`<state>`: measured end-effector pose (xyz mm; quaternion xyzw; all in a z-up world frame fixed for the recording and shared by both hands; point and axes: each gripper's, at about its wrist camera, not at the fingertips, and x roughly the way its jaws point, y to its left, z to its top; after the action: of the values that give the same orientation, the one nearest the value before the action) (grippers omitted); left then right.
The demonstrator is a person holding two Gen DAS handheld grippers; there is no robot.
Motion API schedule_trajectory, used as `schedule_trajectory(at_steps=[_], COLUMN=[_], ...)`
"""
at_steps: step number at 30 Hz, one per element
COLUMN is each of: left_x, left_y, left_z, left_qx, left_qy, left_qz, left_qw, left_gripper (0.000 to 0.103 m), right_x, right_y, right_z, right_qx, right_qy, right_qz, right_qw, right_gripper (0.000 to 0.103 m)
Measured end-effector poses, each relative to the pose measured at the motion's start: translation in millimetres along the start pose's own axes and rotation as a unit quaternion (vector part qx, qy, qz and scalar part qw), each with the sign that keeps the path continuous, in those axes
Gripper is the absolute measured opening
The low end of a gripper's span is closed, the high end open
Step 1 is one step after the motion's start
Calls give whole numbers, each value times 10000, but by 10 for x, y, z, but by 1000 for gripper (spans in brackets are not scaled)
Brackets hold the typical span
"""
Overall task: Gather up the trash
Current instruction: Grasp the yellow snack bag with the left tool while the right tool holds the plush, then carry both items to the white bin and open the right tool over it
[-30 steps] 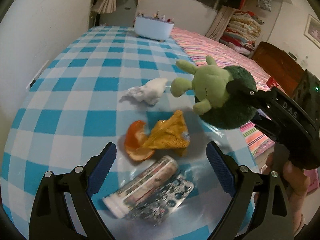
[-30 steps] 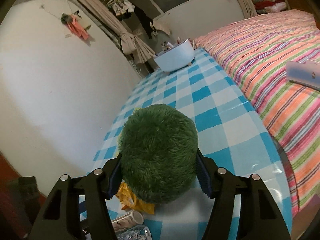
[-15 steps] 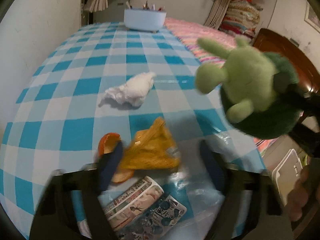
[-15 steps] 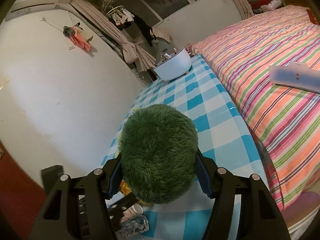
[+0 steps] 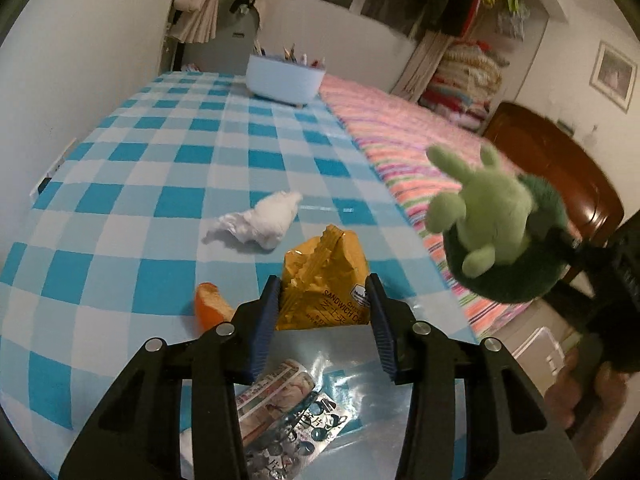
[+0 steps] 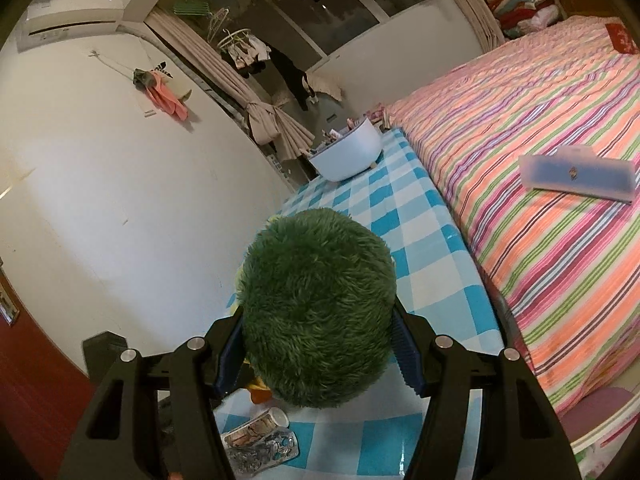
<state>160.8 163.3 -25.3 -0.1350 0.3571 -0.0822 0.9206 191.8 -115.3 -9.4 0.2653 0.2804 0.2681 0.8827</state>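
Since a second ago your left gripper (image 5: 323, 294) narrowed its blue pads onto the yellow sandwich-cracker wrapper (image 5: 326, 280), which stood on the checked tablecloth (image 5: 132, 168) beside the orange peel (image 5: 210, 308); your right gripper (image 6: 316, 344) stayed clamped on the green plush toy (image 6: 316, 328).

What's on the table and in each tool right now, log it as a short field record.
left tool: shut on the yellow snack wrapper, which is lifted off the table
right tool: shut on the green plush toy, held in the air beside the table edge
table: blue checked cloth
still lying there: white tissue, orange peel, rolled paper tube, blister pack
far end: pale blue tub
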Motion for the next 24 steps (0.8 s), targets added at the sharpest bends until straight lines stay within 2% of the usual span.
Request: schedule_trajectory(at_steps=[10, 24], left_x=[-169, -172], left_y=[150, -277], left_z=[10, -83], left_qx=[-325, 122], left_qy=[-155, -27], left_qz=[-188, -360], left_qw=[9992, 9993], left_gripper=[42, 42], right_x=[-140, -464], right_y=[-69, -223], right_z=[3, -61], right_qx=[9, -39], right_qy=[-54, -156], right_qz=[-51, -277], right_qw=[10000, 9995], right_gripper=[61, 61])
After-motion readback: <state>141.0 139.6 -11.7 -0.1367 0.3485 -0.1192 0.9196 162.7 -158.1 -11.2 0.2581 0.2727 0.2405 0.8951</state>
